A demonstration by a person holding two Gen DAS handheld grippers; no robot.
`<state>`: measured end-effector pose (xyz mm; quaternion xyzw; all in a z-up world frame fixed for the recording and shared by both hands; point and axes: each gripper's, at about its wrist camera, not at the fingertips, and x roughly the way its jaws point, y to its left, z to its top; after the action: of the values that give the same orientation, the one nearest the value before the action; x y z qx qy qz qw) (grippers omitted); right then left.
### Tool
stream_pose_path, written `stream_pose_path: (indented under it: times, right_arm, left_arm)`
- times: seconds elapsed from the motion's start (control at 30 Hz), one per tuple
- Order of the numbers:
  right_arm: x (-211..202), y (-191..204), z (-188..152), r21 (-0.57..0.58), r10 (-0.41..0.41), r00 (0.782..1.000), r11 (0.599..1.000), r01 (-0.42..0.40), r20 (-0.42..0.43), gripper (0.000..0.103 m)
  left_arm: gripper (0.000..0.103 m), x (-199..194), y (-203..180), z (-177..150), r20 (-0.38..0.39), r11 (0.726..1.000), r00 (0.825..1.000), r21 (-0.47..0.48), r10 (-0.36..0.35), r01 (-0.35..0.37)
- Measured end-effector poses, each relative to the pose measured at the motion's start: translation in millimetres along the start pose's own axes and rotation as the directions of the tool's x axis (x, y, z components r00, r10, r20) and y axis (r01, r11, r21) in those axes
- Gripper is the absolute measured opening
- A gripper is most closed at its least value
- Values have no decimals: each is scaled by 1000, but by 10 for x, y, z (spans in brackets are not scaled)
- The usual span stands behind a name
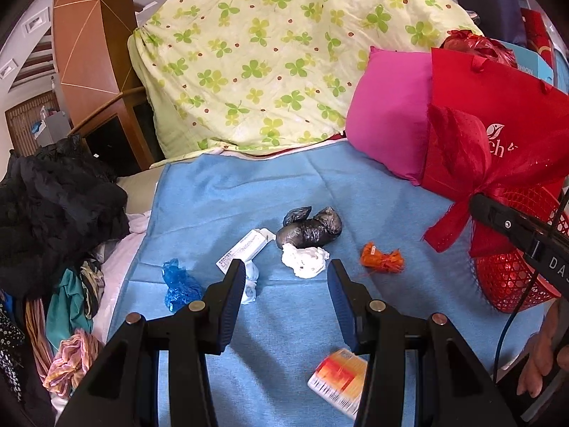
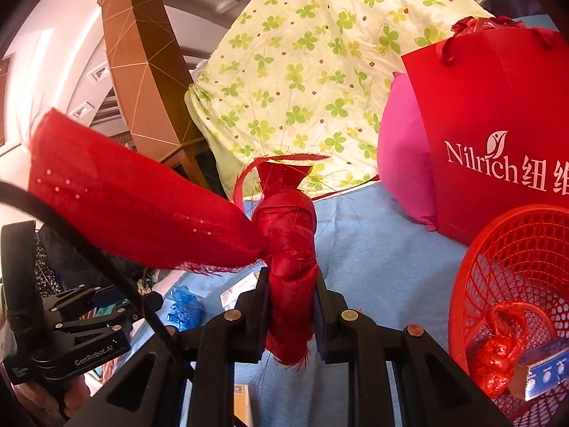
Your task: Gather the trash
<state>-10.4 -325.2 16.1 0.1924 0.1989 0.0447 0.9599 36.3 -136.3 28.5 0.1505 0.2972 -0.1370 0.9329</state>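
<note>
**Spotter:** What are you holding on your right?

**Operator:** My right gripper (image 2: 291, 306) is clamped on a knotted strip of shiny red fabric ribbon (image 2: 290, 245), lifted off the blue cloth sheet (image 1: 220, 192). One loose tail fans out to the left. The red plastic mesh basket (image 2: 512, 259) lies just to the right, with a crumpled red plastic bag (image 2: 498, 352) and a small blue-and-white box (image 2: 544, 366) already in it.

**Spotter:** So which step is this?

**Operator:** I judge it the carry: ribbon gripped, not yet dropped. Next I need to swing right over the basket's mouth and part the fingers, minding that long tail so it doesn't drape over the rim.

**Spotter:** And your left?

**Operator:** The left gripper (image 1: 286, 284) is spread wide and holds nothing, hovering over the sheet. Ahead of it lie a crumpled white tissue wad (image 1: 304, 258), a scrunched black plastic bag (image 1: 309, 229), an orange crinkled wrapper (image 1: 382, 258), a blue plastic scrap (image 1: 179, 283), a white labelled packet (image 1: 242, 247) and, nearer me, an orange-and-white carton (image 1: 338, 377). The tissue sits almost between the fingers, so it looks like the easiest next pick.
</note>
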Motion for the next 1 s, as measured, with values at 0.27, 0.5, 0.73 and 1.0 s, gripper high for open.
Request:
stream_pose_path:
  times: [0.27,0.5,0.73,1.0]
  right_arm:
    - [-40,-16,12,0,6,1000,1000,-6,20,22]
    - [-89,-45,-10,-9,-18,999,1000,19,27,22]
    - [-173,-136,-18,6,-40,999,999,40,32,22]
    - [-161,-159,-13,-6,-52,999,999,52,17,23]
  left_arm:
    - [50,-2,-30,-3,-1,1000,1000,9,-26,26]
    - [37,292,94,-306,-145,980,973,-108,-180,165]
    - [34,288,114,-380,-120,971,968,-117,-221,207]
    - [70,622,67,-669,-301,917,885,-296,-355,267]
